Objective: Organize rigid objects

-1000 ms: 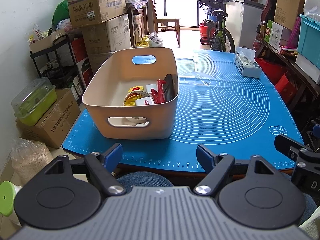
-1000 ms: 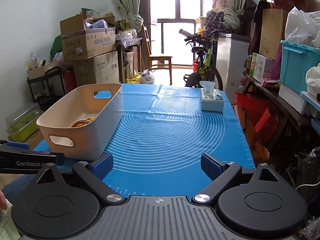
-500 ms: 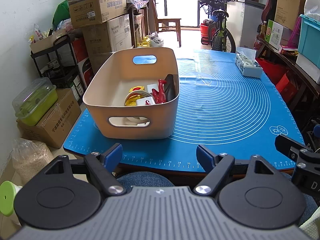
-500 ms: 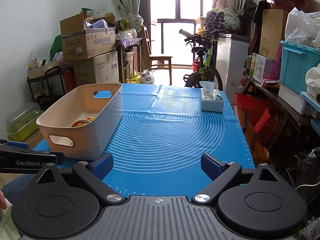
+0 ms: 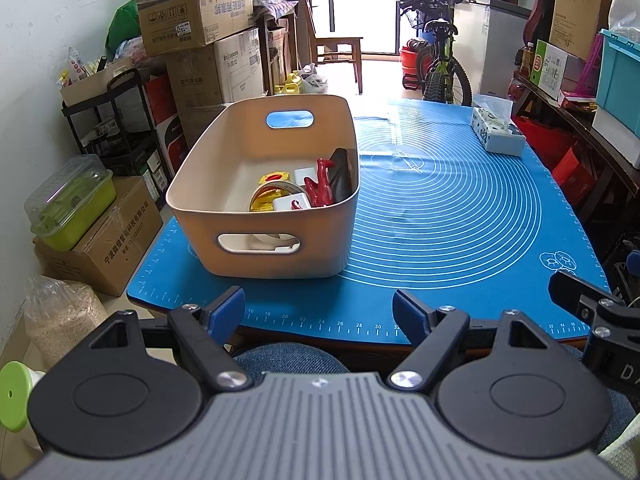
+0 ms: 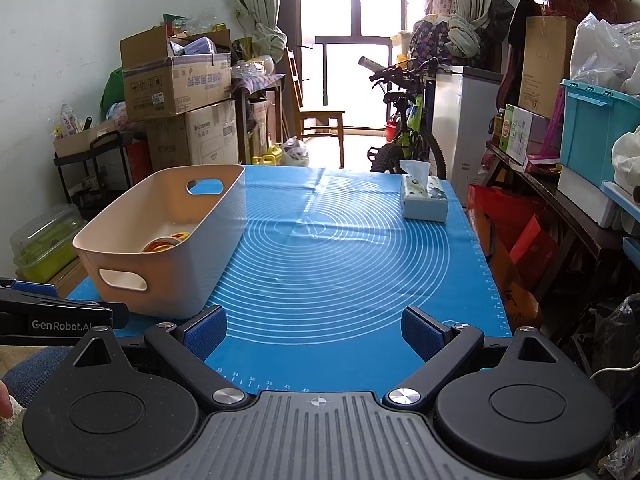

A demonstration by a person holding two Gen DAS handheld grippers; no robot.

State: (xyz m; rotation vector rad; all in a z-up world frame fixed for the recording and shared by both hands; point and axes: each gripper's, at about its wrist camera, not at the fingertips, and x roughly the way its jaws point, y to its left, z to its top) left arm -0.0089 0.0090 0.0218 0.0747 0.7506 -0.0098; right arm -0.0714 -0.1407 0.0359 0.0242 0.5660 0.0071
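Left gripper [image 5: 318, 310]: jaws wide apart, empty, at the near table edge. Right gripper [image 6: 314, 330]: jaws wide apart, empty. Beige bin [image 5: 264, 236] sits on the blue mat [image 5: 460, 220], left side, containing tape roll [image 5: 276, 194], red toy [image 5: 320, 186] and other small items

The bin's [image 5: 264, 236] near wall is hiding most of the tape roll [image 5: 276, 194]; its right wall is covering the other pieces from my right view.

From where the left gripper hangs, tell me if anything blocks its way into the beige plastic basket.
Nothing visible does. The left gripper, open and empty, hangs off the near edge of the blue silicone mat; only bare mat lies between it and the beige plastic basket, whose top is open.
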